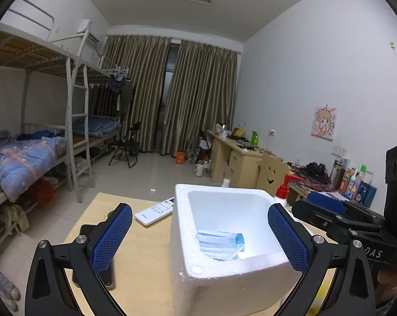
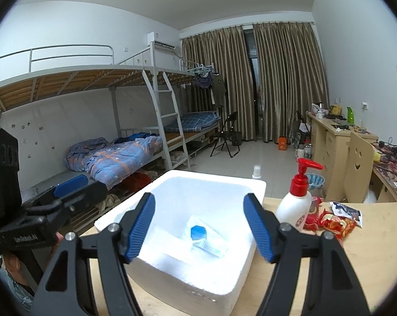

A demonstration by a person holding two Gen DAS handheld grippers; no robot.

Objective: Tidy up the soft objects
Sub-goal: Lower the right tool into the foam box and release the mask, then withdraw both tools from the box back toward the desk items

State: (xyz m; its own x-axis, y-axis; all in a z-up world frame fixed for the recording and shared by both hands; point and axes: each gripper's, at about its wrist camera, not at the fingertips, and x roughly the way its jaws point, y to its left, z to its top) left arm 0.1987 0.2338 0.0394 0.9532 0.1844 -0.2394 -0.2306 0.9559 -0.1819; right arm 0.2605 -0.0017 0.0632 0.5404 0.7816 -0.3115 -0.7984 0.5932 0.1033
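A white foam box (image 1: 211, 289) (image 2: 188, 281) stands on the wooden table (image 1: 145, 263). Inside it lies a clear pack of blue face masks (image 1: 221, 242) (image 2: 206, 237). My left gripper (image 1: 201, 239) is open and straddles the box: its right pad is close against the box's right wall, while its left pad stands clear of the left wall. My right gripper (image 2: 199, 229) hangs open above the box, over the mask pack, and nothing is between its pads. Each gripper's body shows at the edge of the other's view.
A white remote (image 1: 156, 210) lies beyond the box and a dark phone (image 1: 95, 271) under my left finger. A red-capped lotion bottle (image 2: 296, 205), red snack wrappers (image 2: 330, 221) and a small white bottle (image 2: 256, 171) stand to the right. Bunk beds and desks line the room.
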